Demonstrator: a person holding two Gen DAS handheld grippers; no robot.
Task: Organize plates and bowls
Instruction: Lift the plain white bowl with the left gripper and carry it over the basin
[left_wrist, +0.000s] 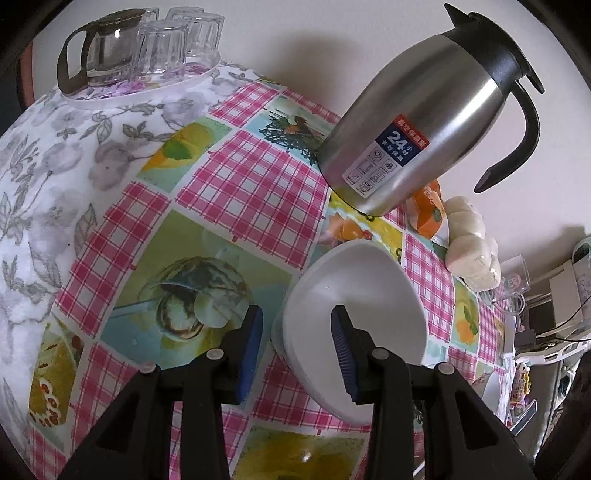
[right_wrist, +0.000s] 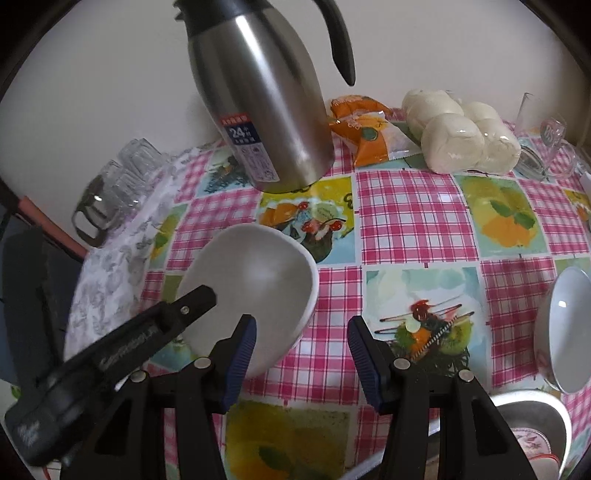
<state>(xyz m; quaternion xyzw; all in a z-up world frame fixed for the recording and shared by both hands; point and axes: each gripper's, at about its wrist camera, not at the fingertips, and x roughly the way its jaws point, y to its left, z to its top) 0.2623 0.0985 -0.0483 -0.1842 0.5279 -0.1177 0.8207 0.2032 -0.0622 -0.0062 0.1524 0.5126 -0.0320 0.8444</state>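
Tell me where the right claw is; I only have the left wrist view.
Observer: The right claw hangs open and empty, just right of the bowl.
Operator: Report any dishes beyond my frame.
Observer: A metal basin sits at the near right, with a patterned plate in it.
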